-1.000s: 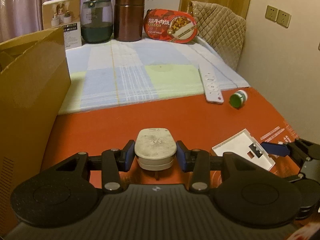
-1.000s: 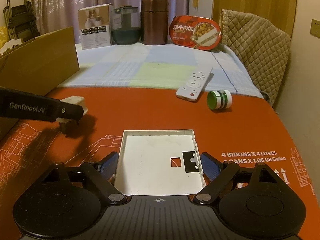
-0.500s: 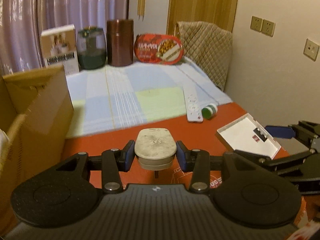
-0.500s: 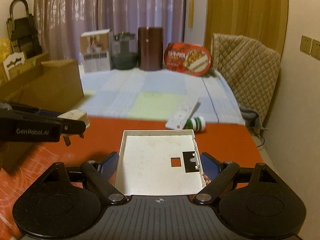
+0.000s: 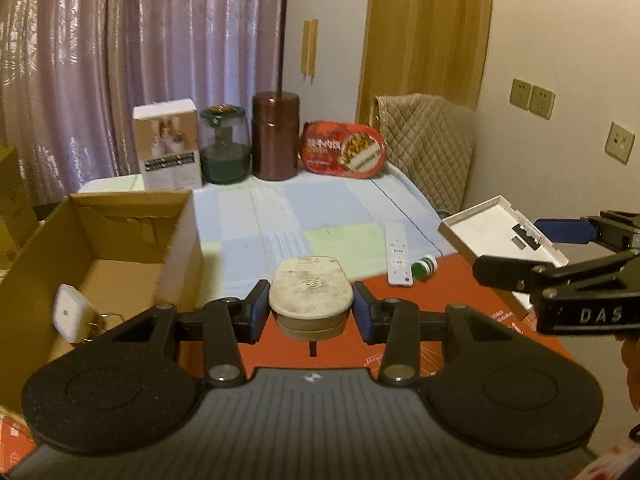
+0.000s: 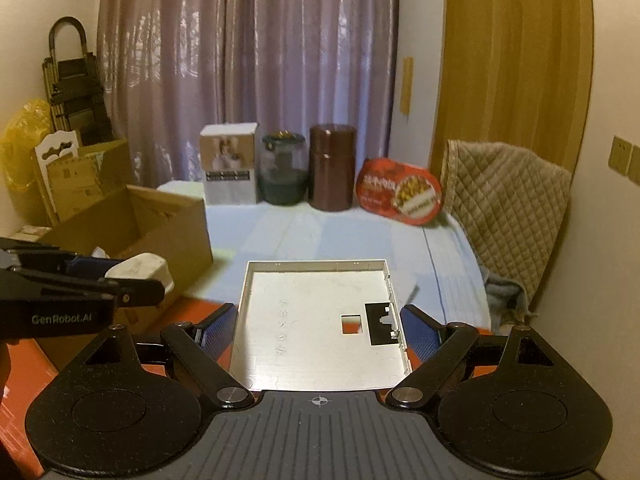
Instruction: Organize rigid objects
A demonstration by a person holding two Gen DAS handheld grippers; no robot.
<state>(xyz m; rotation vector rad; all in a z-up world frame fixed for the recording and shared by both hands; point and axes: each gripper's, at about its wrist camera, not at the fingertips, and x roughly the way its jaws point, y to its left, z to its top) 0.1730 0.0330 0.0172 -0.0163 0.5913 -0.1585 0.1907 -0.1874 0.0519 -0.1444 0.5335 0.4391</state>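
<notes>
Plug adapter [image 5: 311,303], grey-white and rounded, sits dead centre of my left view, clamped between the blue pads [image 5: 258,316] of my left gripper [image 5: 310,316], held in the air with its pin hanging over the red table surface [image 5: 460,304]. To its left, the open cardboard box [image 5: 120,248] shows a small white device [image 5: 72,318] inside. On the right edge, my right gripper [image 6: 318,330] is held level, pads pressed on both sides of a flat white plastic cover panel [image 6: 316,324], also off the table. At mid-right, a white remote [image 5: 398,254] and a green-capped bottle [image 5: 425,267] lie together.
</notes>
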